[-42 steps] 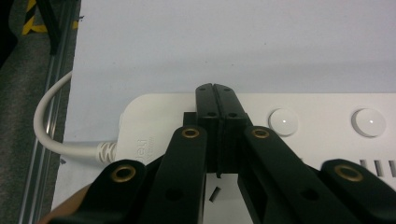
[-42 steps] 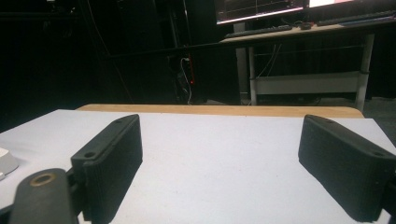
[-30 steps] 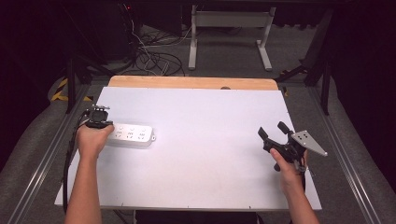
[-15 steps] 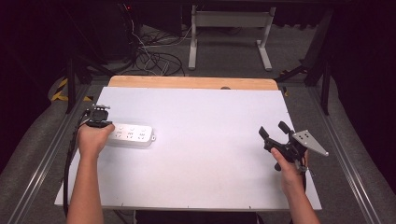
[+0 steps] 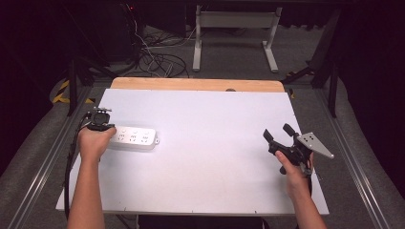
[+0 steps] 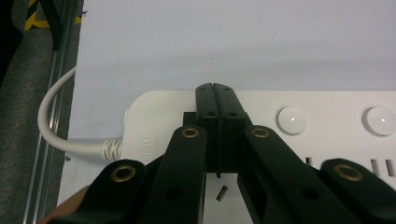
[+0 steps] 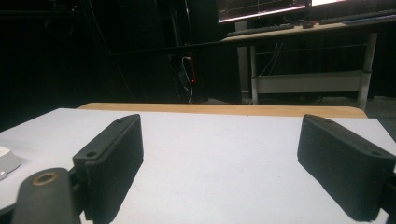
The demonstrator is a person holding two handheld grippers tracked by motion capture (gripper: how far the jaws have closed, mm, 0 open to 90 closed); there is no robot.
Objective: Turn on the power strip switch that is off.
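Power strip (image 5: 133, 138), white, lies flat on the left part of the tabletop (image 5: 210, 157), long side running across. I read two round buttons and some socket slots on its top in the left gripper view, and its white cord (image 6: 56, 126) curls off the near end toward the tabletop's edge.

Nearest me in the high view, both forearms come in from the bottom edge. Left forearm runs almost straight up the frame, hand wrapped over the left tool (image 5: 101, 125), which sits right at the strip's left end. In its own view I see the left tool (image 6: 216, 95) with jaws pressed together, nothing between them, tips resting over the strip's top face near the cord end; whether they press on it I cannot tell.

Right forearm angles in slightly, wrist cocked, holding the right tool (image 5: 278, 132) just above the right part of the tabletop, well apart from the strip. Its jaws stand spread wide, empty, pointing toward the far edge.

Farther out: wooden strip (image 5: 196, 84) along the tabletop's far edge, then floor cables (image 5: 157, 59) and a white frame leg (image 5: 197, 45).
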